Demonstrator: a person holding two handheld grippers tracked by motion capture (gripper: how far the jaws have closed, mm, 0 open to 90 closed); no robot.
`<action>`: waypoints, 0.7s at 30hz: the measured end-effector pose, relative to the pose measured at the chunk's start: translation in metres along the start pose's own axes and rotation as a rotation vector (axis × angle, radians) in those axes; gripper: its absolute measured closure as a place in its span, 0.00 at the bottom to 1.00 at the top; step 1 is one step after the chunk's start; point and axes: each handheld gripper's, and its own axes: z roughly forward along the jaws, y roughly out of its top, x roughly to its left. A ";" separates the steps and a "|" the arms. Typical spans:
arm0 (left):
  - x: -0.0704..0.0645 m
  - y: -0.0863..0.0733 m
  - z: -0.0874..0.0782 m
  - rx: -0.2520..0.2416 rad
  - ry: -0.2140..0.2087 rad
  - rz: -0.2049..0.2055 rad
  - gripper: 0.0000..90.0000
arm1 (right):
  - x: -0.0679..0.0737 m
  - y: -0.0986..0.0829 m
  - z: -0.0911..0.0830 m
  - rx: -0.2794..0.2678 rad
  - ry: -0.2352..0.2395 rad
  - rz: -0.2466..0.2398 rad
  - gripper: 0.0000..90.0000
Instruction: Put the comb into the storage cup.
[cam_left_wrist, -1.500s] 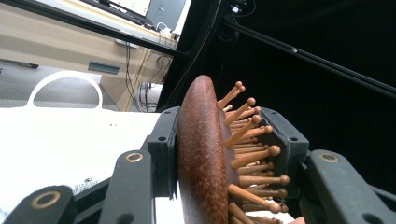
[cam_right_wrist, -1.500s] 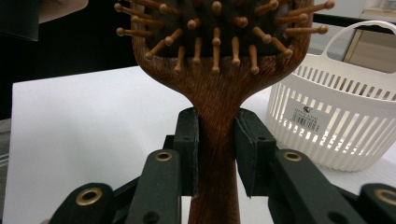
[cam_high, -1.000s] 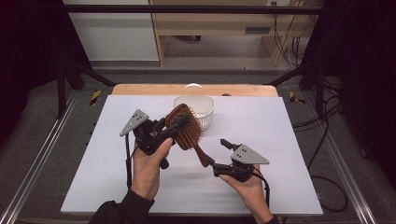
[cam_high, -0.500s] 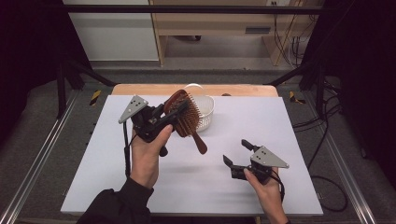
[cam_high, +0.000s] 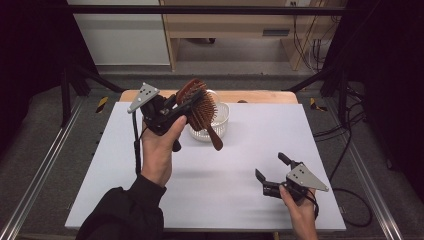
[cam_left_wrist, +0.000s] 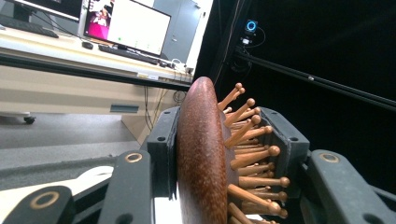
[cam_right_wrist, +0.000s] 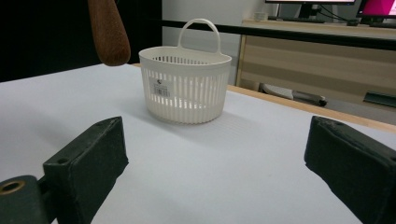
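Hairbrush (cam_high: 197, 107) — clamped, left hand-held gripper (cam_high: 186, 106) raised

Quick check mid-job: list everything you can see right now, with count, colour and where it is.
hairbrush: one, reddish-brown wood with wooden pins, held up over the basket, handle pointing down
basket: one, white slotted plastic with a handle, far middle of the table
table: one, white top with a wooden far edge
left gripper: one, black, raised, jaws clamped on the brush head
right gripper: one, black, low over the near right of the table, jaws apart
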 end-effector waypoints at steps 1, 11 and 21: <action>0.001 0.002 0.001 -0.004 0.003 -0.002 0.58 | -0.001 0.000 -0.003 -0.001 -0.010 0.007 0.05; 0.013 0.018 0.013 -0.033 0.040 -0.009 0.58 | -0.005 -0.006 -0.018 -0.012 -0.048 -0.017 0.05; 0.026 0.020 0.029 -0.061 0.076 -0.024 0.58 | -0.004 -0.011 -0.019 -0.033 -0.039 -0.016 0.04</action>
